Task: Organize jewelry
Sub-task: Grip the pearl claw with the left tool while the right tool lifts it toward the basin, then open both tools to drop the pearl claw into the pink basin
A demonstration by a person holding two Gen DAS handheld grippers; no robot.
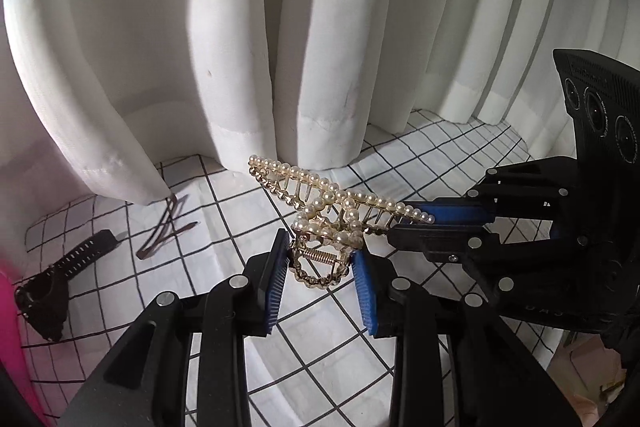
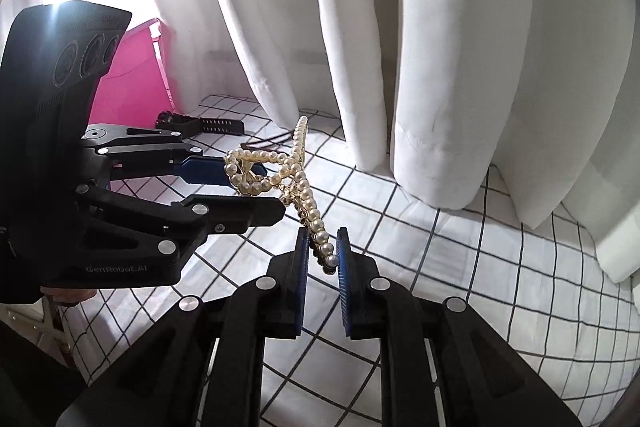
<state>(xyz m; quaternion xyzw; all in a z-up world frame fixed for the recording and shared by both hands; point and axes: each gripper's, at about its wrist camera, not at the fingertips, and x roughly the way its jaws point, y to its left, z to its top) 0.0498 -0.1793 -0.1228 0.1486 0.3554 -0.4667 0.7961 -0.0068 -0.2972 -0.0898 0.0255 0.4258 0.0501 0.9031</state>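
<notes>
A gold hair claw clip set with pearls (image 1: 332,211) is held in the air above the checked cloth, between both grippers. My left gripper (image 1: 320,259) is shut on the clip's looped handle end by the spring. My right gripper (image 2: 323,251) is shut on one tip of the clip's pearl row (image 2: 316,223). In the left wrist view the right gripper (image 1: 416,219) comes in from the right. In the right wrist view the left gripper (image 2: 256,183) comes in from the left.
A white cloth with black grid lines (image 1: 320,347) covers the surface. White curtains (image 1: 240,47) hang at the back. A black watch strap (image 1: 68,263) and a dark hair pin (image 1: 164,231) lie at the left. A pink box (image 2: 132,79) stands beyond them.
</notes>
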